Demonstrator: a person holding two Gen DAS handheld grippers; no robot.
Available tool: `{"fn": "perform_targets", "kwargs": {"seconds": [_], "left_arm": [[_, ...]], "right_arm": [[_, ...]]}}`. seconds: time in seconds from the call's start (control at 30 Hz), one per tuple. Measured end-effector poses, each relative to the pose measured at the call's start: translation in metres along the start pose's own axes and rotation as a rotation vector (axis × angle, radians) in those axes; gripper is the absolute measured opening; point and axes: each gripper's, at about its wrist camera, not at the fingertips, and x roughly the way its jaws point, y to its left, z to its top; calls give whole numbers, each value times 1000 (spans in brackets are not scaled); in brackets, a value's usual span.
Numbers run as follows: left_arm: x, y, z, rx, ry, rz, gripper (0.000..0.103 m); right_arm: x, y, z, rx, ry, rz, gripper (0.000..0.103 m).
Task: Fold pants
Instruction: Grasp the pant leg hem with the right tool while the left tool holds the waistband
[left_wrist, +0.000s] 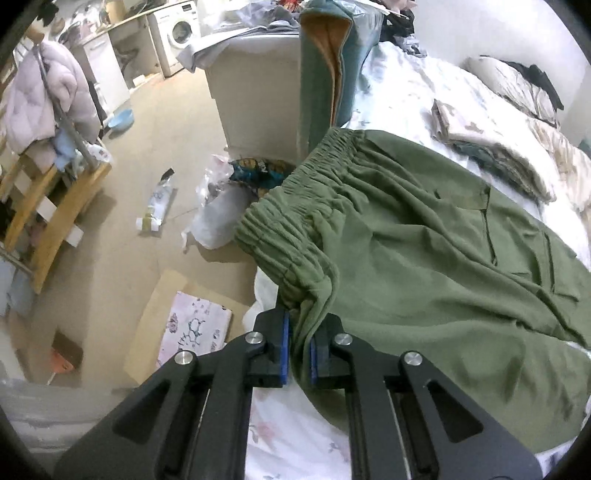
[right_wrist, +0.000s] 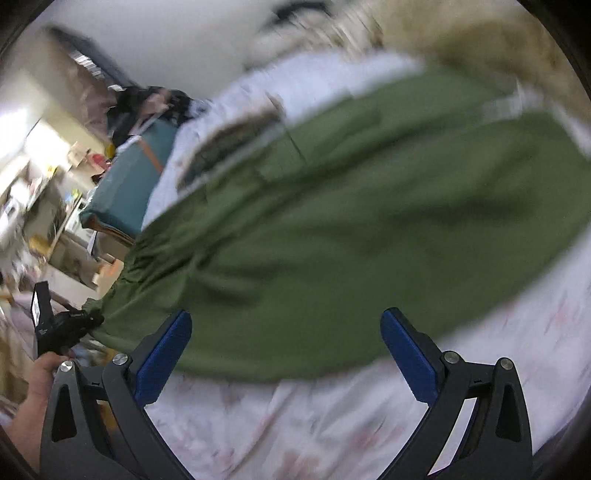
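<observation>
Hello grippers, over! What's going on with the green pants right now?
Left gripper shut on pants waistband corner. Right gripper open above pants, holding nothing. Pants spread on bed, unfolded. Nothing in the way.

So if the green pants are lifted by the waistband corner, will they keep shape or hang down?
Probably hang limp: the green fabric pants already drape in soft folds where the left gripper pinches them. The gathered elastic waistband may bunch. They look light, unlikely to slip.

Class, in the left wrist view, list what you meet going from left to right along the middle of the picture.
Wooden chair → bottle on the floor → white bag → green pants
</observation>
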Motion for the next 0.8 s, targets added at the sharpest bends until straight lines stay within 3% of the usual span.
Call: {"fn": "perform_targets", "kwargs": {"seconds": [0.13,0.27,0.5,0.6,0.7,0.8], "left_arm": [[0,1,-5,-22,-9,0,6],[5,2,-4,-23,-5,5,6],[10,7,0,-31,7,11,5],[12,8,1,-48,20,7,5],[13,9,3,-64,28,2,5],[14,11,4,-73,34,0,5]], "right_arm": [[27,-43,-27,234,86,-6,103],[47,-77,-34,381,122,-35,100],[31,-149,13,582,-1,-97,96],[10,-183,43,643,-89,-172,94],[-9,-220,66,754,-169,-187,92],[-30,-251,89,779,-216,-265,81]]}}
